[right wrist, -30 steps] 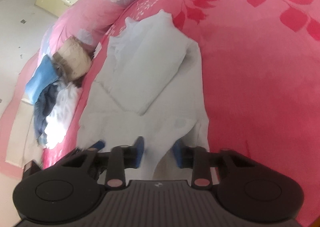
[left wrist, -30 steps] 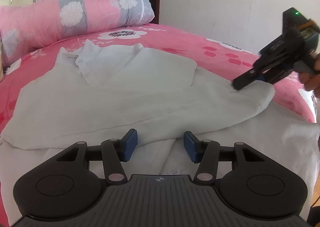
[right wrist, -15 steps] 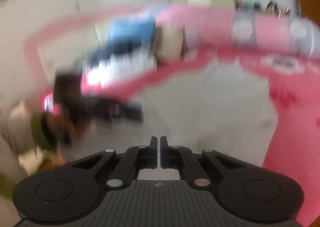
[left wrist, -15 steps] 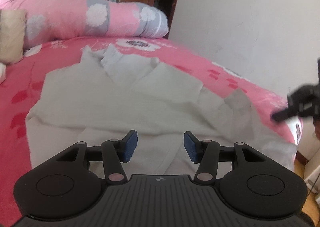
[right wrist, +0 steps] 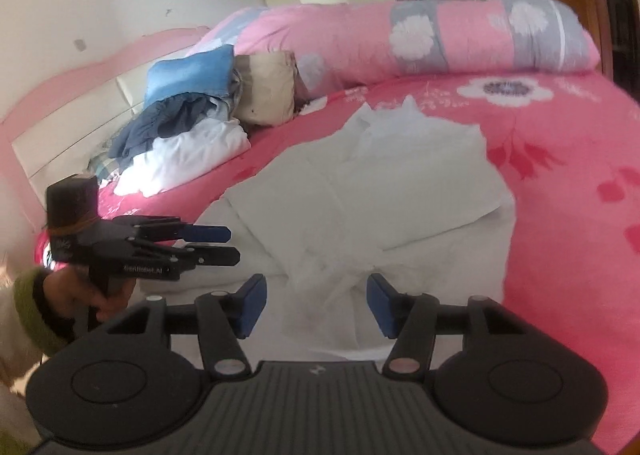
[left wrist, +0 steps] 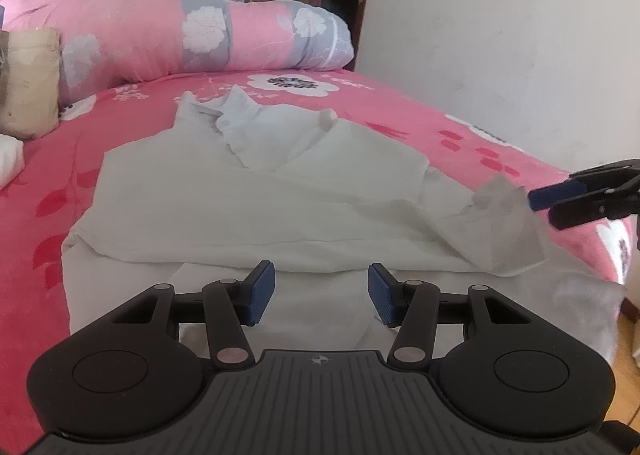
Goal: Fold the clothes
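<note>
Both your left claw (left wrist: 321, 293) and right claw (right wrist: 316, 305) gape empty over the white shirt (left wrist: 256, 191) on the bed (left wrist: 400, 123), so a careless single-layer pinch could drag its folded sleeve loose.

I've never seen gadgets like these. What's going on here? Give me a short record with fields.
Setting: bed with pink floral cover
Garment: white shirt, spread out, sleeves partly folded in, collar toward the bolster
Left gripper: open, empty, at the shirt's near hem
Right gripper: open, empty, over a crumpled bit of shirt
Other clothes: pile of blue, white and tan items by the headboard
Fold status: not finished
</note>
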Motion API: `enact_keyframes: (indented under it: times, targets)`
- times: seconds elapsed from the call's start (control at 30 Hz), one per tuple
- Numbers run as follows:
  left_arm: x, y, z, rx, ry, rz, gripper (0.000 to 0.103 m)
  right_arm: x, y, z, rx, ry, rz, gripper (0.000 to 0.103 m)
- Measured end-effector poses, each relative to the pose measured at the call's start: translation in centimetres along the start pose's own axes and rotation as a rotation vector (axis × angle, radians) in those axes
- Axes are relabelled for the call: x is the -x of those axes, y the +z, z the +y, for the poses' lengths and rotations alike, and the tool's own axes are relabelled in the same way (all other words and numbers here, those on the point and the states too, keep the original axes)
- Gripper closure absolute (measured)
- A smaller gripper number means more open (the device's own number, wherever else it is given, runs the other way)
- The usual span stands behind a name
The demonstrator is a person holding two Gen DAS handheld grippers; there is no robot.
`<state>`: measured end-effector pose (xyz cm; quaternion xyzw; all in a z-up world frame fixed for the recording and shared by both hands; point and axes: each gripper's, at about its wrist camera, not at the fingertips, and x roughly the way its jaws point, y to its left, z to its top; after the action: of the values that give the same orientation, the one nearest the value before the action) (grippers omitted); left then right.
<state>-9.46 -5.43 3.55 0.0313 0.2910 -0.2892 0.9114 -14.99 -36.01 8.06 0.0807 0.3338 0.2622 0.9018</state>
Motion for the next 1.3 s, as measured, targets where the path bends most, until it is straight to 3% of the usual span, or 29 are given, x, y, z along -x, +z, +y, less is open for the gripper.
enact_keyframes:
  times: [0.1, 0.17, 0.2, 0.23, 0.33, 0.47, 0.57, 0.63, 0.7, 0.8, 0.93, 1.13, 1.3]
  targets:
    - [-0.2, -0.3, 0.2, -0.004, 0.023, 0.019, 0.051, -2.9, 0.1, 0.5, -0.01, -0.024, 0.058, 0.039]
    - [-0.3, -0.5, 0.4, -0.007, 0.038, 0.032, 0.051, -4.5, 0.1, 0.8, -0.001, -0.074, 0.072, 0.044]
    - [-0.4, -0.6, 0.5, -0.009, 0.046, 0.038, 0.051, -5.0, -0.1, 1.0, 0.004, -0.104, 0.072, 0.078]
    - [-0.5, -0.7, 0.6, -0.01, 0.054, 0.044, 0.051, -5.5, 0.0, 1.0, 0.014, -0.13, 0.072, 0.102]
    - [-0.2, -1.0, 1.1, 0.001, 0.067, 0.051, 0.052, -4.0, 1.2, 1.4, 0.086, -0.157, -0.032, 0.103]
    - [0.3, -1.0, 1.6, 0.017, 0.065, 0.049, 0.052, 2.8, 2.6, 2.4, 0.243, 0.038, -0.281, 0.103]
    - [0.6, -1.0, 2.0, 0.028, 0.063, 0.047, 0.051, 3.3, 1.2, 2.1, 0.273, 0.127, -0.212, 0.103]
    - [0.8, -1.0, 2.3, 0.036, 0.062, 0.046, 0.051, 1.9, -0.5, 2.4, 0.327, 0.101, -0.086, 0.103]
    - [1.0, -1.0, 2.6, 0.044, 0.061, 0.045, 0.051, 1.5, -1.6, 2.8, 0.371, 0.083, -0.028, 0.103]
    - [1.4, -0.8, 2.5, 0.031, 0.064, 0.032, 0.051, 2.9, -1.5, 3.5, 0.42, 0.039, -0.092, 0.103]
    - [1.7, -0.6, 2.6, 0.021, 0.073, 0.019, 0.051, 4.8, 0.1, 1.7, 0.321, 0.058, -0.211, 0.103]
    - [1.3, 0.1, 2.6, 0.012, 0.088, 0.013, 0.052, 4.6, 1.7, -0.5, 0.158, 0.069, -0.268, 0.103]
    - [1.4, 0.5, 2.7, 0.002, 0.09, 0.004, 0.052, 7.1, 3.8, -0.1, 0.124, 0.181, -0.378, 0.103]
